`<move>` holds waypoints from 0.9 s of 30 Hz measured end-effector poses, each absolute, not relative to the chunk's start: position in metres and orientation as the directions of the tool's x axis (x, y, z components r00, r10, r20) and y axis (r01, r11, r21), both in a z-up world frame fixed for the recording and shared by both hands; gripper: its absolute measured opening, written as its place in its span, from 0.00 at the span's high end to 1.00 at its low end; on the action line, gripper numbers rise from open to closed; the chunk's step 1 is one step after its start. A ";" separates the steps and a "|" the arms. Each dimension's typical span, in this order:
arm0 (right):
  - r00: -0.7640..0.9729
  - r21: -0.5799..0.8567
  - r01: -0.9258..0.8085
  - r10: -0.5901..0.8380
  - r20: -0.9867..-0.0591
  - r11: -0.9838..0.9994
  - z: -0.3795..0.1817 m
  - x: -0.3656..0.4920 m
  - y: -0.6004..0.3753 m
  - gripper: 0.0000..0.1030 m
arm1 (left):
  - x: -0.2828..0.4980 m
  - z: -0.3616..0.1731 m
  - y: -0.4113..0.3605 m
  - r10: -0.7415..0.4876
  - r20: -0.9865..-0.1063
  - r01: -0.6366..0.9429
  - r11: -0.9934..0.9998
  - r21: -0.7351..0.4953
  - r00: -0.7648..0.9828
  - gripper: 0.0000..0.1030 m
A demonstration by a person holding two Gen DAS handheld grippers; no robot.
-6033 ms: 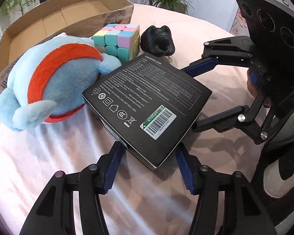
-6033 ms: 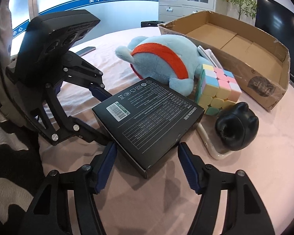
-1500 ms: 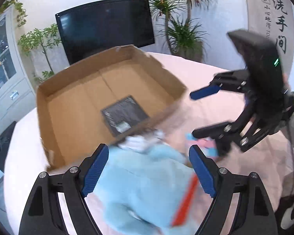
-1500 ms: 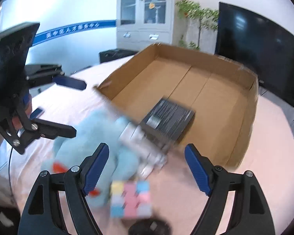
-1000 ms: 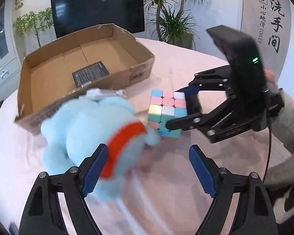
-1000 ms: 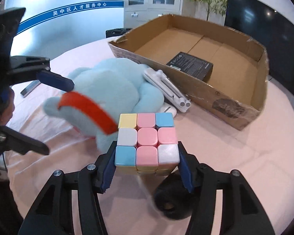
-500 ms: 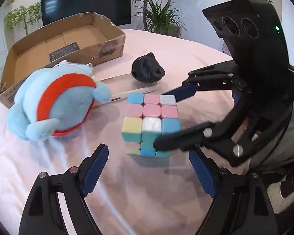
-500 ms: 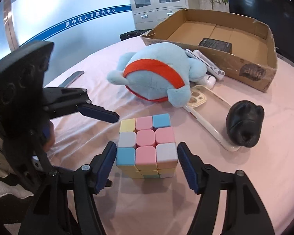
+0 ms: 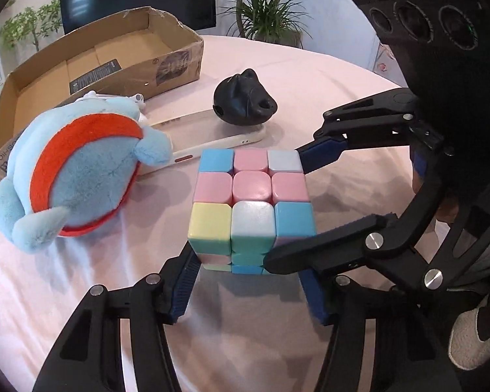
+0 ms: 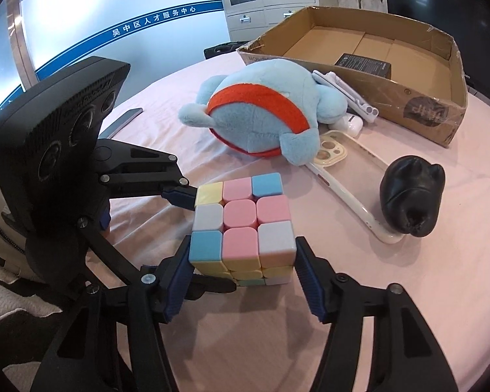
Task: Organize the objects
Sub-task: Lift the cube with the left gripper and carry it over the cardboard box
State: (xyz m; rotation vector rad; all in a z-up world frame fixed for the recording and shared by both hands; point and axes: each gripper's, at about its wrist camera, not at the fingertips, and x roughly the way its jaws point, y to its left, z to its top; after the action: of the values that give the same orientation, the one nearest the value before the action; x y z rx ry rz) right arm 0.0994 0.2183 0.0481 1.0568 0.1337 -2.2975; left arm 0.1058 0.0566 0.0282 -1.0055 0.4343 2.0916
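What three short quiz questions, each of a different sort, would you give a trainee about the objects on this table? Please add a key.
1. True or false: the black box lies inside the cardboard box.
2. Which colour is the centre tile on top of the cube? A green, B pink, C white.
3. Fill in: the band around the blue plush toy is ___.

Key: 1 true; 2 B; 3 red.
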 end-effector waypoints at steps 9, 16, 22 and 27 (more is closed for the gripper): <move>-0.495 0.187 0.551 -0.499 -0.711 -0.813 0.044 0.096 0.220 0.43 | 0.106 0.029 0.056 0.491 -0.773 -0.759 -0.651 -0.018 -0.402 0.45; -0.498 0.195 0.543 -0.500 -0.709 -0.817 0.041 0.094 0.218 0.43 | 0.105 0.029 0.054 0.496 -0.770 -0.758 -0.652 -0.024 -0.402 0.45; -0.507 0.189 0.536 -0.493 -0.707 -0.823 0.043 0.096 0.217 0.45 | 0.108 0.033 0.053 0.493 -0.768 -0.764 -0.646 -0.008 -0.408 0.46; -0.524 0.181 0.538 -0.495 -0.693 -0.823 0.049 0.097 0.214 0.45 | 0.108 0.041 0.051 0.494 -0.758 -0.762 -0.647 0.007 -0.426 0.46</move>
State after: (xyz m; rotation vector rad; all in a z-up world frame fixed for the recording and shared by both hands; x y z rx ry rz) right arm 0.0969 0.2145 0.0494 1.0313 0.0737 -2.3209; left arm 0.1080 0.0507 0.0413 -0.9633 0.4543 2.1076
